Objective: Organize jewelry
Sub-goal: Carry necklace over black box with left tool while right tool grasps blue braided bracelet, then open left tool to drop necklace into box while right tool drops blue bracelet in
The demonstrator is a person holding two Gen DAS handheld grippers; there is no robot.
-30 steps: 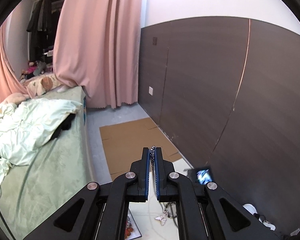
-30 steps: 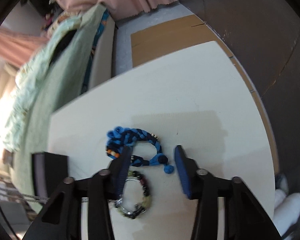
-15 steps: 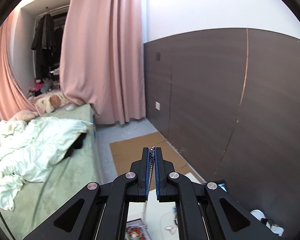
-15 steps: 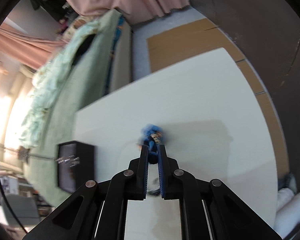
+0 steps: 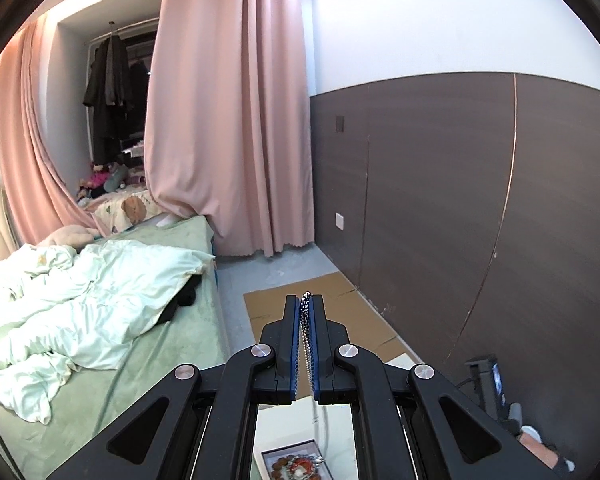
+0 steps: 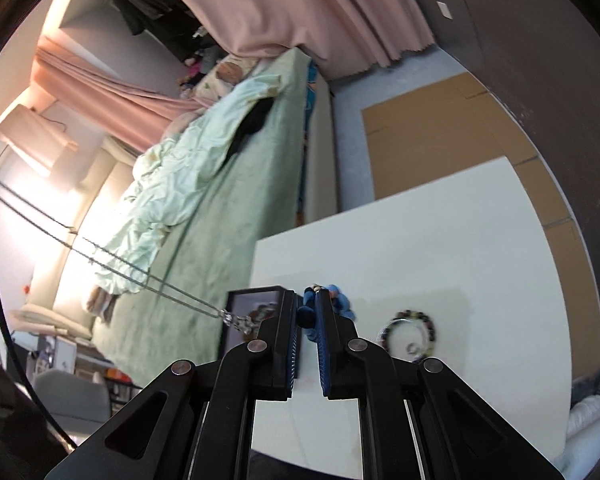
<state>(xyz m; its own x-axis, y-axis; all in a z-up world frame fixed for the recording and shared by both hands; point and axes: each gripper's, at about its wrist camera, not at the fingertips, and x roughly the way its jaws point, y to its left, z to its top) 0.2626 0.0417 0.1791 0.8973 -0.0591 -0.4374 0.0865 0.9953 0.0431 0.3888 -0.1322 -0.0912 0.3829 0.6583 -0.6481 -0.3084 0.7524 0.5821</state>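
My left gripper (image 5: 305, 312) is shut on a thin silver chain necklace (image 5: 307, 344), held high above the table; the chain hangs down between the pads. In the right wrist view that same necklace chain (image 6: 112, 260) stretches from the upper left down to its pendant (image 6: 238, 322). My right gripper (image 6: 307, 312) is shut on a blue braided bracelet (image 6: 338, 300), lifted off the white table (image 6: 440, 248). A dark beaded bracelet (image 6: 410, 332) lies on the table to the right. A black jewelry box (image 6: 256, 304) stands left of the right gripper; from the left wrist view the jewelry box (image 5: 296, 462) holds beads.
A bed with green bedding (image 5: 100, 300) fills the left side. Pink curtains (image 5: 228, 120) hang behind it. Flattened cardboard (image 6: 440, 132) lies on the floor past the table's far edge. A dark panelled wall (image 5: 460, 200) runs along the right.
My right gripper closed on the blue bracelet and lifted it off the table. Both grippers rose, the left one carrying the necklace higher.
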